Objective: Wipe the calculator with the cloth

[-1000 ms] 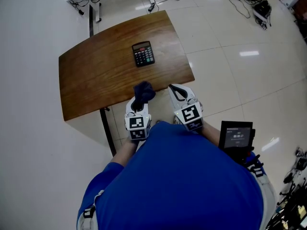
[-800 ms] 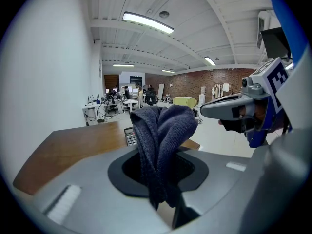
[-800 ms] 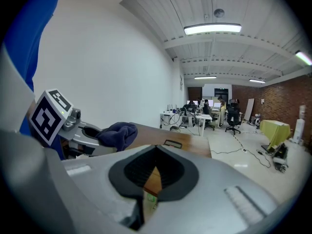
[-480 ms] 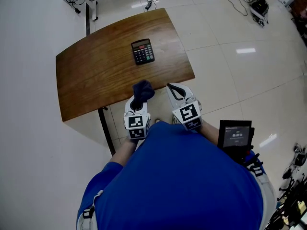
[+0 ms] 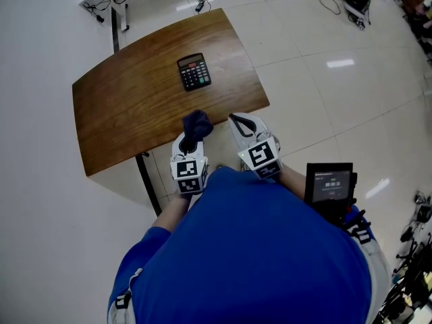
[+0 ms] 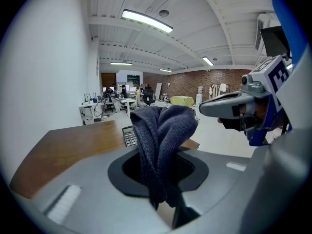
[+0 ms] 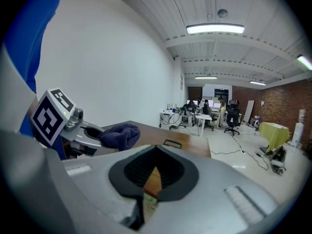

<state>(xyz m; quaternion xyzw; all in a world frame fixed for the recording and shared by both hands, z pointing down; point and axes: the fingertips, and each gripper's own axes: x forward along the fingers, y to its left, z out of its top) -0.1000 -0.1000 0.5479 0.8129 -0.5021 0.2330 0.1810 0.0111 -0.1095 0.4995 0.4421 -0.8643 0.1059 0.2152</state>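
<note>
Filling the lower half of the head view: person's blue top [image 5: 256,248], cut off by the bottom edge; it hides both arms almost down to the grippers.

Wooden table [image 5: 128,106], upper left of centre, on a pale tiled floor [image 5: 351,100]. Its near edge is partly covered by the two grippers; one dark leg shows below that edge.

Black screen unit [image 5: 329,184], right of centre, at the person's side. Its lit print is too small to read.

Left gripper [image 5: 192,140], lower centre, over the near table edge. Jaws clamped on the cloth, which hides their tips in the head view.

Right gripper [image 5: 237,121], just beside the left one, to its right. Jaws drawn together with nothing gripped; only a sliver of table top shows through the pad opening.

Cloth [image 5: 197,123], dark blue, bunched, standing up out of the left jaws.

Calculator [image 5: 194,71], black, flat on the table top, above the grippers in the frame and well apart from both. The left gripper view shows only one corner beside the cloth. Key legends illegible.
</note>
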